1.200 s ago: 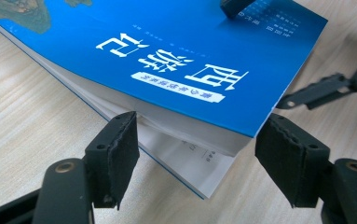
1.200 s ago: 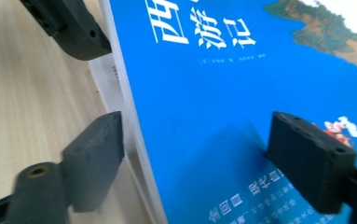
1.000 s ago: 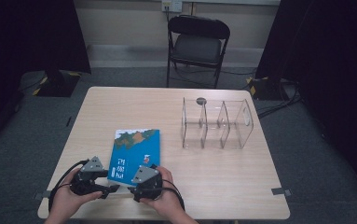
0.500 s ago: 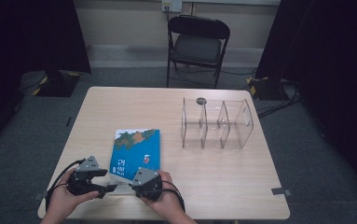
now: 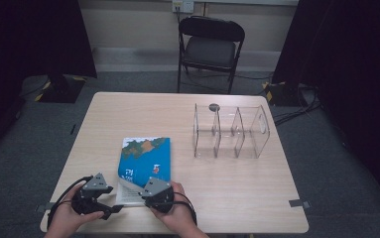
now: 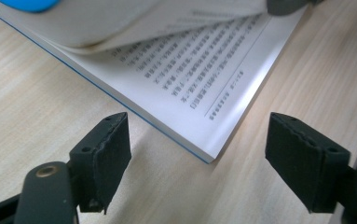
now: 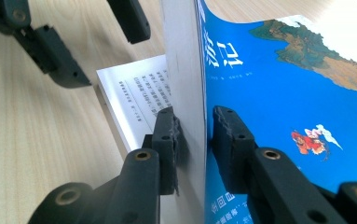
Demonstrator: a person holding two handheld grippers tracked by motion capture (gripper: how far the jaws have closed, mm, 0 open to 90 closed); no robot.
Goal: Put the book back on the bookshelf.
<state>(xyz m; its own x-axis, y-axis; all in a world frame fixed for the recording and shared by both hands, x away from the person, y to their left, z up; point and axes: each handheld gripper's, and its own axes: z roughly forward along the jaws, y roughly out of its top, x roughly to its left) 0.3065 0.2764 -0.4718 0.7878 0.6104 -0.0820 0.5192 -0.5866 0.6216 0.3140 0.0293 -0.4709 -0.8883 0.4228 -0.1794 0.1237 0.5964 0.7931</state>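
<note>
1. Right hand-held gripper [image 7: 192,133] is clamped on the lifted cover and top pages of the book [image 5: 145,161] — its jaws have just been closing, and the pads now press the sheaf from both sides.
2. Left hand-held gripper [image 6: 197,154] stands open with nothing between its jaws, which have just been widening; the near corner of the exposed page lies just ahead of the gap, not yet inside it.
3. The book lies on the counter [image 5: 237,183], near the person's edge, with its long axis running away from the person. The clear rack [image 5: 229,131] stands well apart, toward the far right.
4. The relation that matters: the book's lower block of pages lies flat just in front of the left hand-held gripper, while the right one holds the upper part up at the near edge.
5. In the high view both hands sit low at the counter's near edge, side by side — the left [image 5: 78,210] pointing in toward the book, the right [image 5: 175,210] at its near right corner.
6. Judged from this, the left hand-held gripper is the one better placed to pin or take the lower pages.
</note>
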